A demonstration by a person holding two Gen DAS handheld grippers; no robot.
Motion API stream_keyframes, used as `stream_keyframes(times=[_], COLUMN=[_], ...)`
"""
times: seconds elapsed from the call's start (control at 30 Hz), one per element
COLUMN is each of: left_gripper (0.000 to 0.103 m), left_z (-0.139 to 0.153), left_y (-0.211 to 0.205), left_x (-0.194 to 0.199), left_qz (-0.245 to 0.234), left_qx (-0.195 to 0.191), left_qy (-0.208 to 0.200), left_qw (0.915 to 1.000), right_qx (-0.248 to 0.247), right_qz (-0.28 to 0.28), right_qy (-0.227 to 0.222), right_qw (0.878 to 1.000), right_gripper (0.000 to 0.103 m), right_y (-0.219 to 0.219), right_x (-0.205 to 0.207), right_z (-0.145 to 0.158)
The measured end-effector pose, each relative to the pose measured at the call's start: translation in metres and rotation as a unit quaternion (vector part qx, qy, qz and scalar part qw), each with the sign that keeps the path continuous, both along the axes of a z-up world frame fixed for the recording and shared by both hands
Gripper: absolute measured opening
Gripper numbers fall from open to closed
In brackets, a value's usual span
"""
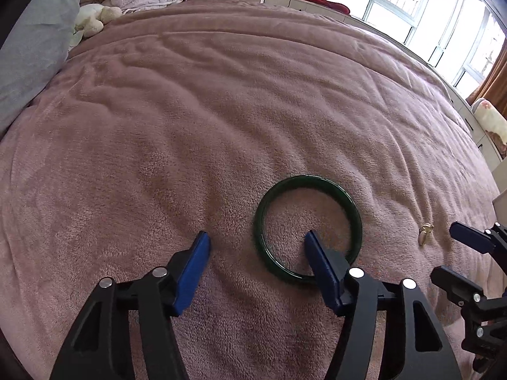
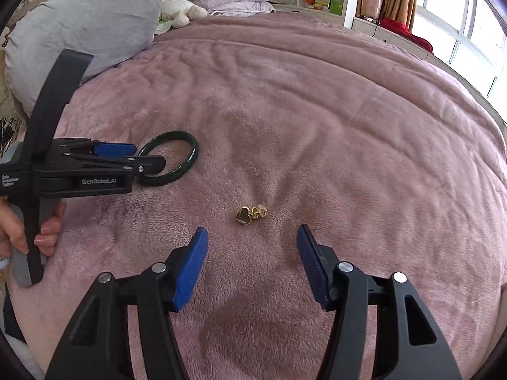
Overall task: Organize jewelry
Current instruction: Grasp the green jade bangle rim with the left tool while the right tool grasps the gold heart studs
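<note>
Pink fleece bed cover point(image 1: 221, 110), grey pillow point(image 2: 82, 22) far left, windows point(image 1: 427, 15) right — green bangle point(image 1: 307, 228), gold earring point(image 2: 250, 214), left gripper point(image 1: 256, 240) and right gripper point(image 2: 252, 234) both spread, pinching nothing.

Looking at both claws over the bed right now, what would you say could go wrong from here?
The left claw straddles the green bangle's near rim, one finger inside the ring; closing might flip it or let it slip. The gold earring is tiny on the plush blanket, so the open right claw may pinch fabric instead.

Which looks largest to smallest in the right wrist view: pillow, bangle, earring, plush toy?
1. Pillow
2. Bangle and plush toy: look about alike; the toy lies farther away, so unsure.
3. Earring
</note>
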State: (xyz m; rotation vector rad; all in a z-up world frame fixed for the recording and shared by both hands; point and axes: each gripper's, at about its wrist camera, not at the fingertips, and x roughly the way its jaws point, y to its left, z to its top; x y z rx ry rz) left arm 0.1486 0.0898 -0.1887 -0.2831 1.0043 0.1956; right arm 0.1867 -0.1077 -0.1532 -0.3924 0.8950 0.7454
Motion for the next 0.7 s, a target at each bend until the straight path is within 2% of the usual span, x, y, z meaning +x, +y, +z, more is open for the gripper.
stream_keyframes(times=[0.07, 0.1, 0.17, 0.27, 0.37, 0.53, 0.63, 0.7], left_gripper=[0.047, 0.043, 0.026, 0.015, 0.013, 0.013, 0.013, 0.013], left_z=[0.001, 0.001, 0.000, -0.002, -0.004, -0.008, -0.009, -0.009], left_y=[0.005, 0.009, 0.018, 0.028, 0.030, 0.024, 0.017, 0.015], left_x=[-0.004, -0.005, -0.010, -0.016, -0.018, -0.013, -0.014, -0.014], left_qz=[0.009, 0.014, 0.021, 0.026, 0.027, 0.021, 0.021, 0.021], left_qx=[0.001, -0.003, -0.014, -0.033, -0.042, -0.013, 0.006, 0.006], left_qy=[-0.006, -0.009, -0.015, -0.019, -0.025, -0.023, -0.024, -0.025], left_qw=[0.9999, 0.9999, 0.9996, 0.9989, 0.9985, 0.9994, 0.9995, 0.9994], right_qx=[-0.002, -0.004, -0.004, -0.003, 0.002, -0.010, -0.008, 0.002], right_qz=[-0.001, -0.001, -0.001, -0.006, -0.021, -0.025, -0.025, -0.031], right_qy=[0.006, 0.010, 0.011, 0.017, 0.038, 0.057, 0.070, 0.077], right_qw=[1.000, 1.000, 1.000, 1.000, 0.999, 0.998, 0.997, 0.997], right_gripper=[0.057, 0.057, 0.057, 0.057, 0.058, 0.056, 0.045, 0.032], right_y=[0.004, 0.007, 0.012, 0.019, 0.022, 0.027, 0.029, 0.028], right_x=[0.003, 0.004, 0.006, 0.011, 0.020, 0.023, 0.027, 0.030], right_z=[-0.005, -0.007, -0.011, -0.014, -0.018, -0.023, -0.024, -0.024])
